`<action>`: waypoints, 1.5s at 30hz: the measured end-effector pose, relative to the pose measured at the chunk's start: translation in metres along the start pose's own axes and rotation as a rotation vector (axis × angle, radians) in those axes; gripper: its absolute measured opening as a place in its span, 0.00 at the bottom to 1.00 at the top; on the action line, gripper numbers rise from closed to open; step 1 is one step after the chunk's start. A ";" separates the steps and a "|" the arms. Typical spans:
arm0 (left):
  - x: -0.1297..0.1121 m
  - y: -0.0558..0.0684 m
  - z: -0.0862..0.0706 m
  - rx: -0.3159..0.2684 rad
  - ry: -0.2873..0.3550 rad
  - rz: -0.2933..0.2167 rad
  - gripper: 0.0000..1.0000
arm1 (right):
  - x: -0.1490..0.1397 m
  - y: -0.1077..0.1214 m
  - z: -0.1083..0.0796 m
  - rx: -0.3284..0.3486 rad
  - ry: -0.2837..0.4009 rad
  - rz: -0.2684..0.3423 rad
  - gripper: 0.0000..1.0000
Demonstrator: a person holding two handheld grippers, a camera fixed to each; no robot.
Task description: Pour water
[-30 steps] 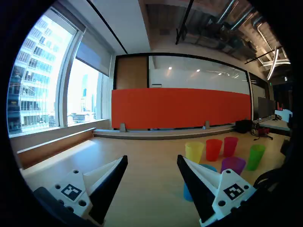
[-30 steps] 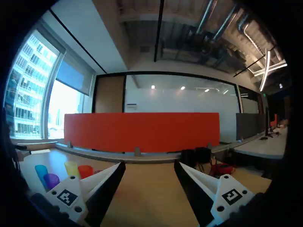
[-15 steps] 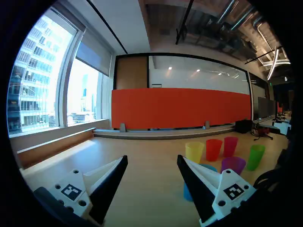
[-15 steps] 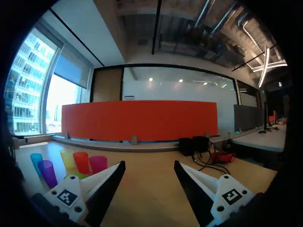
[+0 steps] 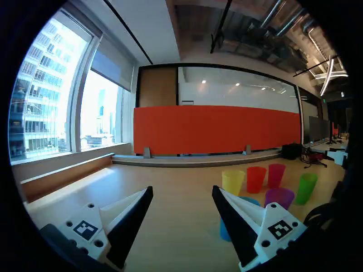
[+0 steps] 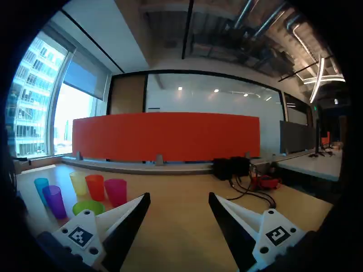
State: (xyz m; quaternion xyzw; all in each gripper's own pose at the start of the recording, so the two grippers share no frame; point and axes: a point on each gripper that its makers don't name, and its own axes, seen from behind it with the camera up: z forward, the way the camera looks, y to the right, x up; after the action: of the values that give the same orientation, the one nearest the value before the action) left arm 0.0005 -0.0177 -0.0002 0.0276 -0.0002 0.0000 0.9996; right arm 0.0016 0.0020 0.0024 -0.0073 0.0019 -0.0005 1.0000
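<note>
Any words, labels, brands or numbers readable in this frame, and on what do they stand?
No text can be read.
Left hand-held gripper: black-and-white square markers on its fingers; these are patterns, not letters.
Right hand-held gripper: the same kind of pattern.
Pale notice on the far wall: too small to read.
Cups: no print visible.

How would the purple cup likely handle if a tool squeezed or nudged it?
The purple cup looks like thin translucent plastic, so it is probably light and liable to flex under a squeeze. It stands upright, taller than wide, so a sideways nudge may tip it. Whether it holds water can't be told.
</note>
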 end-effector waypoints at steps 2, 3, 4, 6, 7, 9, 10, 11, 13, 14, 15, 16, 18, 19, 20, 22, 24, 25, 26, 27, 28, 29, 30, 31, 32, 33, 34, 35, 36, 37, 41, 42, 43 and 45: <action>0.000 0.000 0.000 0.000 0.000 0.000 0.97 | 0.000 -0.001 0.000 0.003 -0.001 0.000 1.00; 0.000 0.000 0.000 0.000 0.000 0.000 0.97 | 0.001 -0.001 -0.001 0.004 -0.002 0.000 1.00; 0.000 0.000 0.000 0.000 0.000 0.000 0.97 | 0.001 -0.001 -0.001 0.005 -0.002 0.000 1.00; 0.000 0.000 0.000 0.000 0.000 0.000 0.97 | 0.001 -0.002 -0.002 0.007 -0.002 0.000 0.99; 0.000 0.000 0.000 0.000 0.000 0.000 0.97 | 0.001 -0.002 -0.002 0.007 -0.002 0.000 0.99; 0.000 0.000 0.000 0.000 0.000 0.000 0.97 | 0.001 -0.002 -0.002 0.008 -0.002 0.000 0.99; 0.000 -0.001 0.000 0.000 0.000 0.000 0.97 | 0.001 -0.002 -0.002 0.008 -0.002 0.000 0.99; 0.000 -0.001 0.000 0.000 0.000 0.000 0.97 | 0.001 -0.002 -0.002 0.007 -0.002 0.000 1.00; 0.000 -0.001 0.000 0.000 0.000 0.000 0.97 | 0.001 -0.002 -0.003 0.007 -0.002 0.000 1.00; 0.000 -0.001 0.000 0.000 0.000 0.000 0.97 | 0.001 -0.002 -0.003 0.008 -0.002 0.000 1.00; 0.000 -0.001 0.000 0.000 0.000 0.000 0.97 | 0.001 -0.002 -0.003 0.008 -0.002 0.001 1.00; 0.000 -0.001 0.000 0.000 0.000 0.000 0.97 | 0.001 -0.002 -0.003 0.009 -0.003 0.001 1.00; 0.000 -0.001 0.000 0.000 0.000 0.000 0.96 | 0.001 -0.003 -0.002 0.009 -0.004 0.002 0.99; 0.000 -0.001 0.000 0.000 0.000 0.000 0.97 | 0.000 -0.003 -0.002 0.009 -0.004 0.001 0.99; 0.000 -0.001 0.000 0.000 0.000 0.000 0.97 | 0.000 -0.003 -0.002 0.009 -0.004 0.001 1.00; 0.000 0.000 0.000 0.000 0.000 0.000 0.97 | 0.000 -0.003 -0.003 0.009 -0.004 0.001 1.00; 0.000 0.000 0.000 0.000 0.000 0.000 0.97 | 0.000 -0.003 -0.003 0.009 -0.004 0.001 1.00; 0.000 0.000 0.000 0.000 0.000 0.000 0.97 | 0.000 -0.003 -0.003 0.009 -0.004 0.001 1.00; 0.000 0.000 0.000 0.000 0.000 0.000 0.97 | 0.000 -0.003 -0.002 0.009 -0.004 0.000 1.00; 0.000 0.000 0.000 0.000 0.000 0.000 0.97 | 0.000 -0.003 -0.002 0.009 -0.004 0.000 1.00; 0.000 0.000 0.000 0.000 0.000 0.000 0.97 | 0.000 -0.003 -0.003 0.009 -0.004 0.000 1.00; 0.000 0.000 0.000 0.000 0.000 0.000 0.97 | 0.000 -0.003 -0.003 0.009 -0.004 0.000 1.00; 0.000 0.000 0.000 0.000 0.000 0.000 0.97 | 0.000 -0.003 -0.003 0.009 -0.004 0.000 1.00; 0.000 0.000 0.000 0.000 0.000 0.000 0.97 | 0.000 -0.003 -0.002 0.009 -0.004 0.000 1.00; 0.000 0.000 0.000 0.000 0.000 0.000 0.97 | 0.000 -0.003 -0.002 0.009 -0.004 0.000 1.00; 0.000 0.000 0.000 0.000 0.000 0.000 0.97 | 0.000 -0.003 -0.002 0.009 -0.004 0.000 1.00; 0.000 0.000 0.000 0.000 0.000 0.000 0.97 | 0.000 -0.003 -0.002 0.009 -0.004 0.001 1.00; 0.000 0.000 0.000 0.000 0.000 0.000 0.97 | -0.001 -0.003 -0.002 0.009 -0.004 0.001 1.00; 0.000 0.000 0.000 0.000 0.000 0.000 0.96 | -0.001 -0.003 -0.002 0.009 -0.004 0.001 1.00; 0.000 0.000 0.000 0.000 0.000 0.000 0.97 | -0.001 -0.003 -0.002 0.009 -0.004 0.001 1.00; 0.000 0.000 0.000 0.000 0.000 0.000 0.97 | -0.001 -0.002 -0.002 0.009 -0.004 0.001 1.00; 0.000 0.000 0.000 0.000 0.000 0.000 0.97 | -0.001 -0.002 -0.002 0.009 -0.004 0.001 1.00; 0.000 0.000 0.000 0.000 0.000 0.000 0.97 | -0.001 -0.002 -0.002 0.009 -0.004 0.001 1.00; 0.000 0.000 0.000 0.000 0.000 0.000 0.97 | -0.001 -0.002 -0.003 0.009 -0.004 0.001 1.00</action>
State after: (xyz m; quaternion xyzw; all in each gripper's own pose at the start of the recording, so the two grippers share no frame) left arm 0.0008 -0.0175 -0.0004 0.0276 -0.0003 -0.0001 0.9996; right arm 0.0004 -0.0003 0.0000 -0.0028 -0.0003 0.0000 1.0000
